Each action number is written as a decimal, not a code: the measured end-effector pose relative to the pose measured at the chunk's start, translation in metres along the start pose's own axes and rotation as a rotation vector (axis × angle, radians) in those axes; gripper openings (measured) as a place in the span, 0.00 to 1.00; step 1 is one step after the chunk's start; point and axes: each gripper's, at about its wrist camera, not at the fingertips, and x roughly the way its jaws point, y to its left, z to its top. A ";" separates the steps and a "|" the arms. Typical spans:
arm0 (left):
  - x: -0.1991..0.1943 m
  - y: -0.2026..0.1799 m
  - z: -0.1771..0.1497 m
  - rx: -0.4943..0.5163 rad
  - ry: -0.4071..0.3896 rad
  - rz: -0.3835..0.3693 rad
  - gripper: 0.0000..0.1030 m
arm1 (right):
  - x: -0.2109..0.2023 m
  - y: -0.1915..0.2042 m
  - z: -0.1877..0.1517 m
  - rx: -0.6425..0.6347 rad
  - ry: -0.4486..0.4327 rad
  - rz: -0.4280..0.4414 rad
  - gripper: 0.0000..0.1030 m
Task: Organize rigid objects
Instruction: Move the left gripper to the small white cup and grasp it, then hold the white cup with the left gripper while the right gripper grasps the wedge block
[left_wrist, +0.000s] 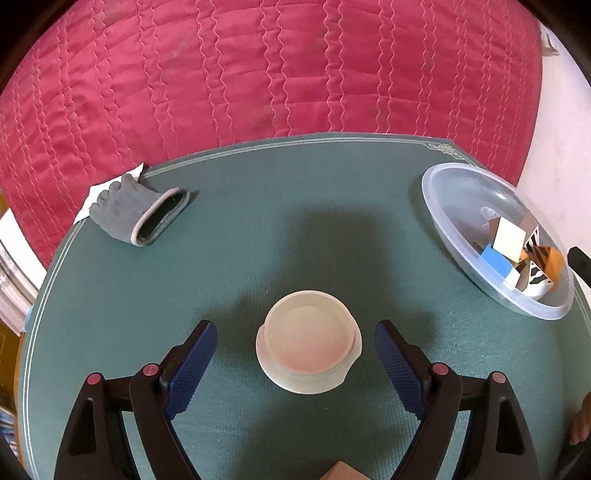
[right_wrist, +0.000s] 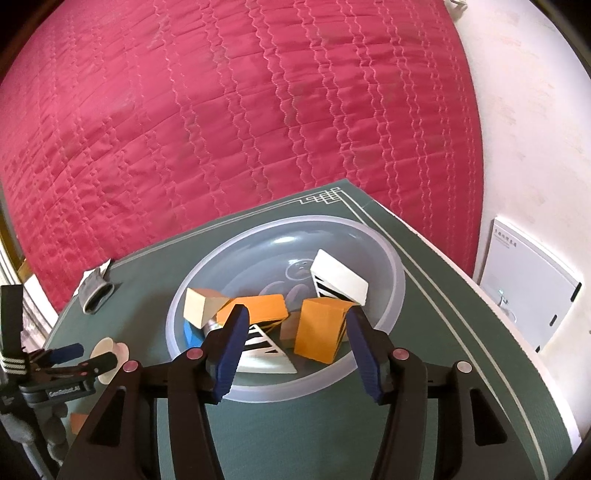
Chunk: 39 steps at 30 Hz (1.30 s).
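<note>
A round cream-white container (left_wrist: 308, 341) stands on the green mat between the fingers of my open left gripper (left_wrist: 295, 350); the fingers do not touch it. It also shows small in the right wrist view (right_wrist: 110, 352). A clear plastic bowl (left_wrist: 461, 192) at the right holds several blocks. In the right wrist view the bowl (right_wrist: 369, 240) holds orange blocks (right_wrist: 319, 328), a white striped block (right_wrist: 338, 280) and a tan block (right_wrist: 201, 306). My right gripper (right_wrist: 295, 332) is open and empty above the bowl's near side.
A grey glove (left_wrist: 138, 212) lies at the mat's far left on a white paper. A tan block (left_wrist: 341, 472) sits at the near edge below the left gripper. A red quilted bed (left_wrist: 258, 74) lies beyond the table. A white booklet (right_wrist: 524, 288) lies on the floor at the right.
</note>
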 end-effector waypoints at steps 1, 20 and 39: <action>0.001 0.000 0.000 0.000 0.001 -0.001 0.85 | 0.000 0.000 0.000 -0.003 0.000 0.001 0.55; 0.000 0.003 -0.007 -0.025 -0.021 -0.013 0.53 | -0.003 0.012 -0.004 -0.066 -0.002 0.029 0.55; -0.023 0.026 -0.013 -0.093 -0.100 0.055 0.53 | -0.004 0.023 -0.008 -0.120 -0.004 0.037 0.54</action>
